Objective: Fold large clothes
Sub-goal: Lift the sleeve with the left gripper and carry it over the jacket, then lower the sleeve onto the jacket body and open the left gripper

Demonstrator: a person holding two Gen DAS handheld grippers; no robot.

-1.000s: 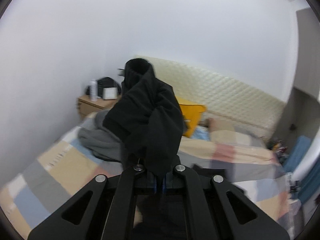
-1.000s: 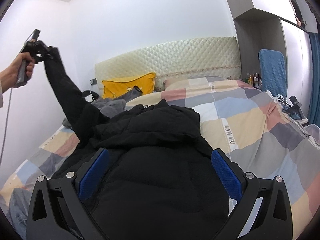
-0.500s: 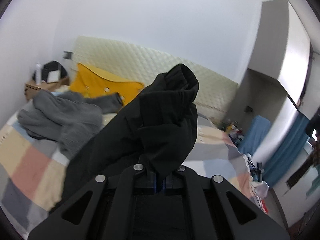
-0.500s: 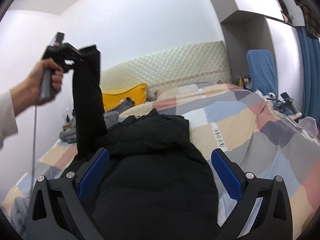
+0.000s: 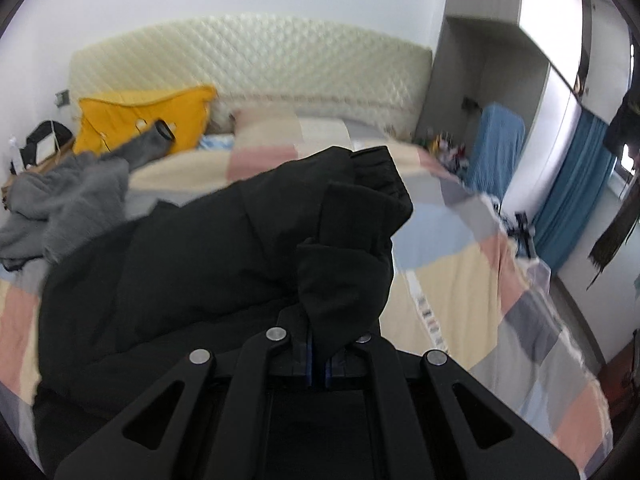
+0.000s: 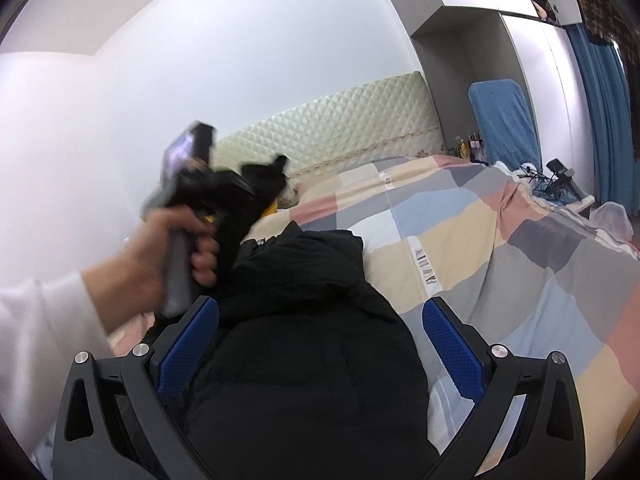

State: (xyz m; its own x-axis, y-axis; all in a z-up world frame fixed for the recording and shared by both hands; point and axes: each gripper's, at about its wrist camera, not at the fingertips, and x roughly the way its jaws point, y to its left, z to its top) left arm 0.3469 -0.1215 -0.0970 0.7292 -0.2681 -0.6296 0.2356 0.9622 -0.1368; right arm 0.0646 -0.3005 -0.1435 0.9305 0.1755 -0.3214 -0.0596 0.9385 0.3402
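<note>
L hand-held gripper clamped on black jacket sleeve | R hand-held gripper apart | quilt label – unreadable

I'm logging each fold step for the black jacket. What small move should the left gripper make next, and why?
Probably lower the sleeve onto the jacket body and let go. The left gripper is shut on the sleeve, held above the jacket's middle on the bed. The right gripper is open over the body, holding nothing.

Bedroom things sitting around the bed

A yellow pillow is leaning on the padded headboard, a gray sweater is lying beside it, and blue curtains are hanging.
</note>
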